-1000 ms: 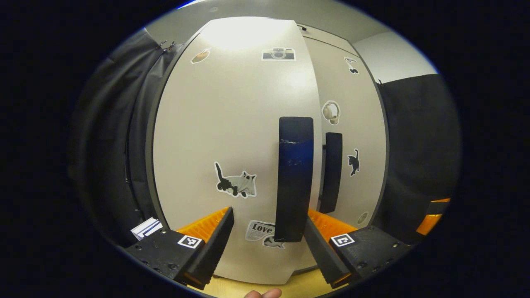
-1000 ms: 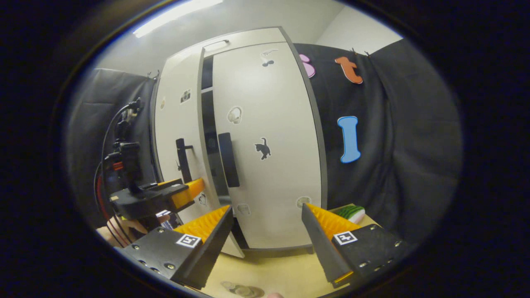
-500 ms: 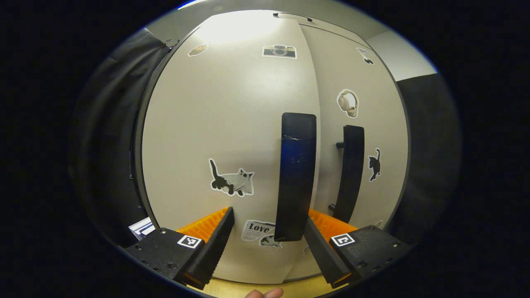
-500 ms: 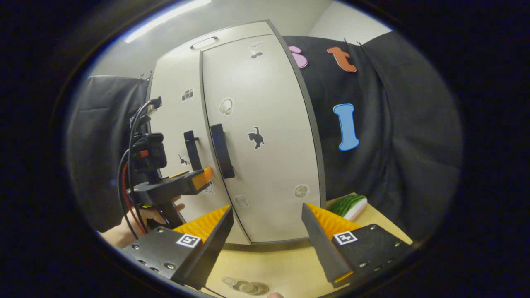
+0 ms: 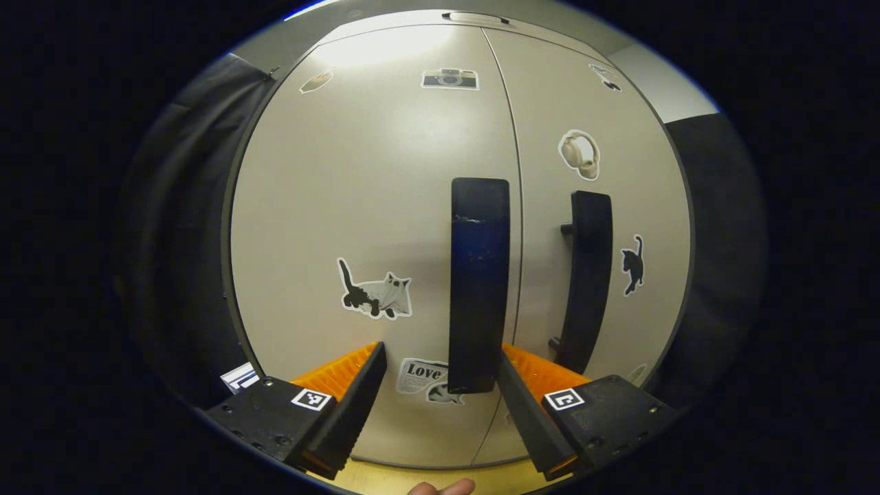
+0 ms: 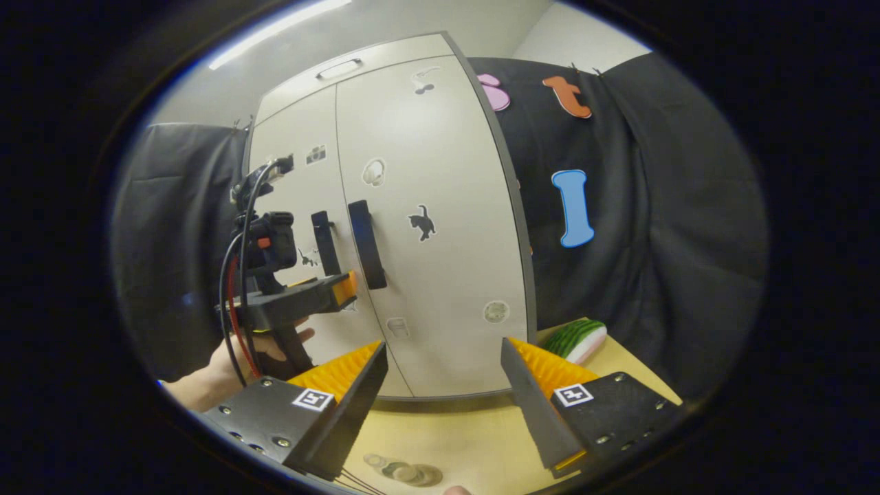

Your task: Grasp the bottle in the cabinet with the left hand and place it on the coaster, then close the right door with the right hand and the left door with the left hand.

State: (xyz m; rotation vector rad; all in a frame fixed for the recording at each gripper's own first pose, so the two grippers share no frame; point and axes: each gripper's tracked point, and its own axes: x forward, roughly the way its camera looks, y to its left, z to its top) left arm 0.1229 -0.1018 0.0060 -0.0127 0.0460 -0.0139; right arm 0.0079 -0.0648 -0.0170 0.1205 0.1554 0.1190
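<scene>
Your left gripper (image 5: 436, 385) faces the left door (image 5: 371, 227) square on, fingers apart, with the lower end of the left door's handle (image 5: 479, 282) just ahead of them and close against the inner face of the right-hand finger (image 5: 522, 419); whether it touches, you cannot tell. The sticker with writing on it (image 5: 423, 375) sits between the fingers, and the cat sticker (image 5: 375, 297) is above the left-hand one. Further right, the seam between the doors looks drawn to a thin line, and the right door (image 5: 605, 227) with its own handle (image 5: 584, 275) lies flush beside it, so by the look of it you are at the last step, the left door pressed home or nearly so. Your right gripper (image 6: 443, 399) hangs back over the tabletop (image 6: 454, 440), fingers spread with nothing between them, the cabinet (image 6: 412, 227) well ahead and the green striped object (image 6: 577, 340) beyond the right-hand finger. The bottle cannot be made out for certain; something round and glassy (image 6: 405, 473) lies on the tabletop just below the fingers. Next, check that the left door is seated, then draw straight back without snagging the handle.
</scene>
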